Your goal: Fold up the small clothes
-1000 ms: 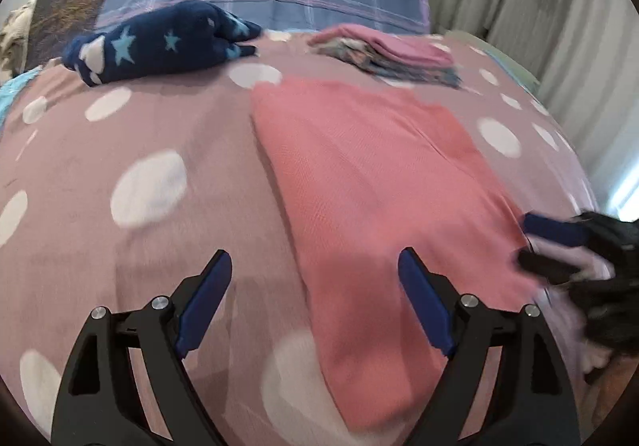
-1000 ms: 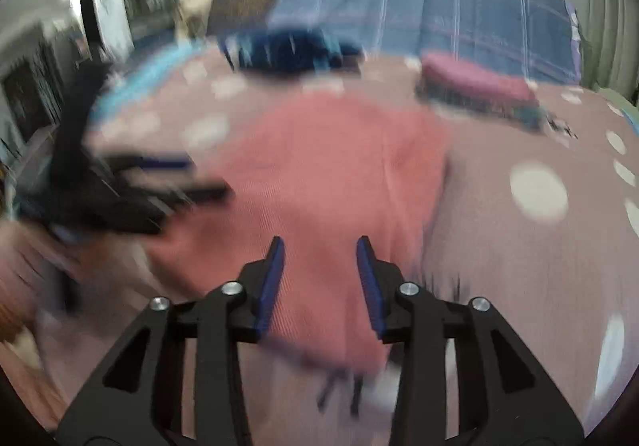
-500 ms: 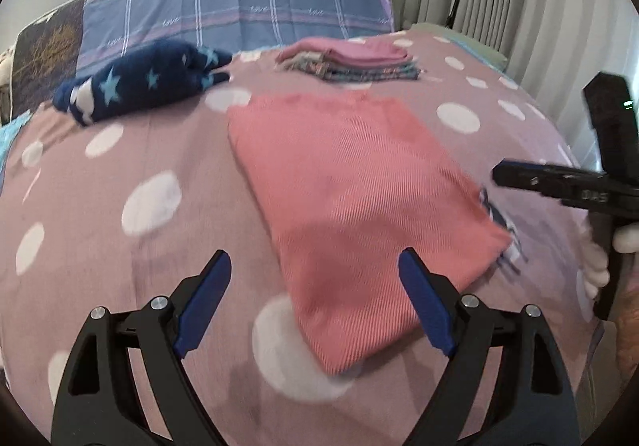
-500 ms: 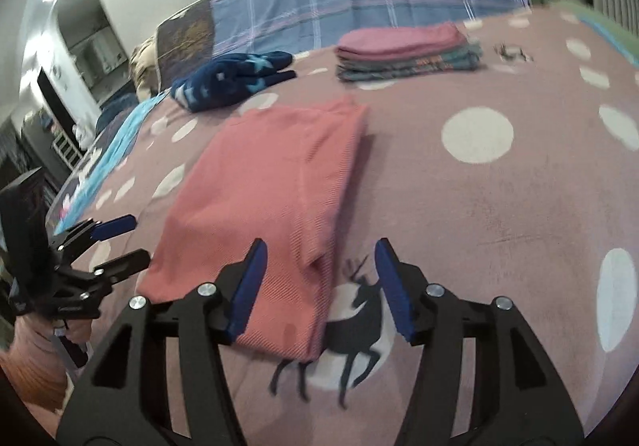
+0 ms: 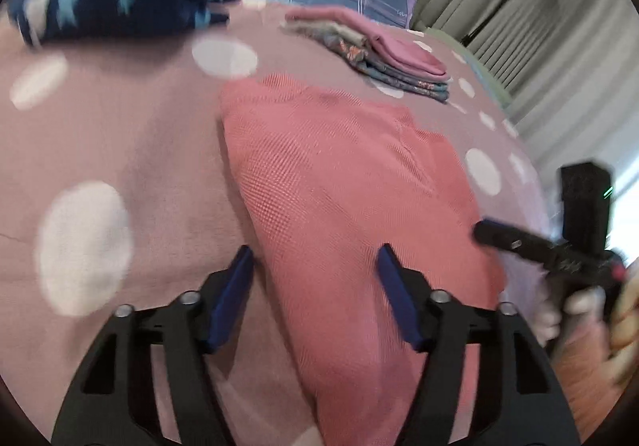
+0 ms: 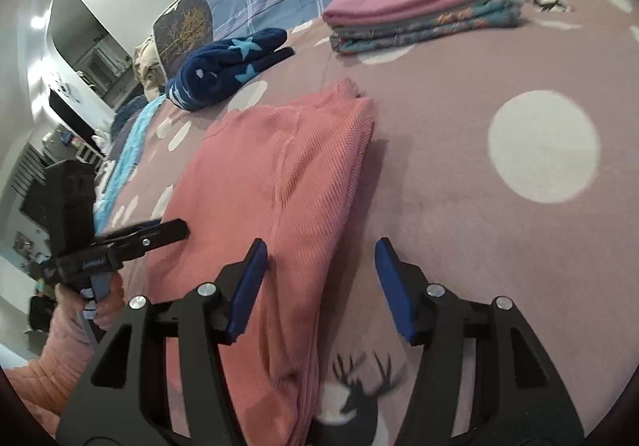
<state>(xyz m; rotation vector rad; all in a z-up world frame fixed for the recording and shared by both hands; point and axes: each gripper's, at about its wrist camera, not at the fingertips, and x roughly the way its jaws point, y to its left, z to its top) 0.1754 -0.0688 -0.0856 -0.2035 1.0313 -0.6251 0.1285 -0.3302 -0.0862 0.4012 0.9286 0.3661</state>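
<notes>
Lying flat on the spotty purple blanket point(image 6: 459, 174) — a folded pink top point(image 5: 339, 206), long and neat. Hanging over its near left edge with blue pads wide apart and holding nothing, the left gripper point(image 5: 315, 294). Hanging over its near right edge, the right gripper point(image 6: 319, 286) — also wide apart, also holding nothing. Sitting farther back, a stack of folded clothes point(image 6: 419, 14) and a dark blue starry bundle point(image 6: 227, 66).

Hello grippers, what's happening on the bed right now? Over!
Left gripper open, right gripper open, both holding nothing. Pink garment part-folded, flat on the bedspread. Folded stack and star blanket lie beyond, nothing blocking.
</notes>
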